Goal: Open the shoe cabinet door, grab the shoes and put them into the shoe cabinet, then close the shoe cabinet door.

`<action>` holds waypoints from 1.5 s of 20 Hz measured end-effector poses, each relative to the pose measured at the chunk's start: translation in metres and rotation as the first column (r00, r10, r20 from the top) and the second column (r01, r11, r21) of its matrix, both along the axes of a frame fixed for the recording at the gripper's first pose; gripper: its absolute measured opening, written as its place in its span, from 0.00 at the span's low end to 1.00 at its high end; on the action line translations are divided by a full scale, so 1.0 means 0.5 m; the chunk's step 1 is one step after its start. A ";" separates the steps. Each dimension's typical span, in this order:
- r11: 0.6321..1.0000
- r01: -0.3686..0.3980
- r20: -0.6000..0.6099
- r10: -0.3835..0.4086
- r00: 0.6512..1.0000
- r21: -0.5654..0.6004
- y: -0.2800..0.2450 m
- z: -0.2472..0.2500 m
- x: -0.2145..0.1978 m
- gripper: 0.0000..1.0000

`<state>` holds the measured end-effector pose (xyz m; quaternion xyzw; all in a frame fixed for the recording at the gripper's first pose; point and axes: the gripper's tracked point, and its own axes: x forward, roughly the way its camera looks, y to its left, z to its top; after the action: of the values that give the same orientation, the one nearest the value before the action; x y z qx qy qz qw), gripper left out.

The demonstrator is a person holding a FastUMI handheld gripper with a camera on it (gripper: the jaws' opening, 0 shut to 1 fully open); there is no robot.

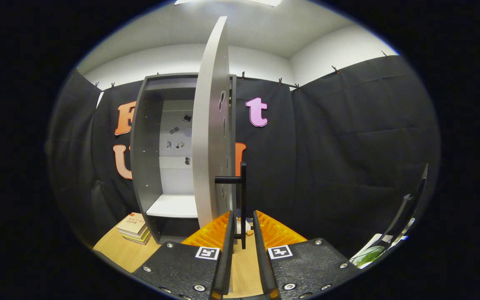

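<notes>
The grey shoe cabinet (143, 158) stands against the booth wall with its door (208, 137) swung wide open, so I see the door almost edge-on. Inside are a white shelf (172, 206) and a pale back panel. A black bar handle (243, 196) juts from the door's outer face. My gripper (243, 218) straddles the lower end of this handle. The fingers stand only narrowly apart, with a thin gap showing on each side of the bar, so they do not press on it.
A small stack of books (133, 228) lies on the wooden surface (119, 250) left of the cabinet's foot. At the far right a dark slanted frame (406, 212) rises above a white and green object (369, 254).
</notes>
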<state>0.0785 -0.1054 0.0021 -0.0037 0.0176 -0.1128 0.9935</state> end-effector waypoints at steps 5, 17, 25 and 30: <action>0.999 0.024 0.002 -0.024 1.000 -0.030 -0.010 0.003 -0.015 0.30; 0.997 0.009 0.022 -0.008 1.000 -0.074 0.031 0.027 -0.051 0.32; 0.992 -0.102 0.005 0.102 0.995 -0.070 0.149 0.010 -0.021 0.32; 0.984 -0.172 -0.034 0.171 0.985 -0.052 0.236 -0.042 0.011 0.32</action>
<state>0.0839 0.0124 -0.0191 -0.0338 0.0286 -0.0271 0.9987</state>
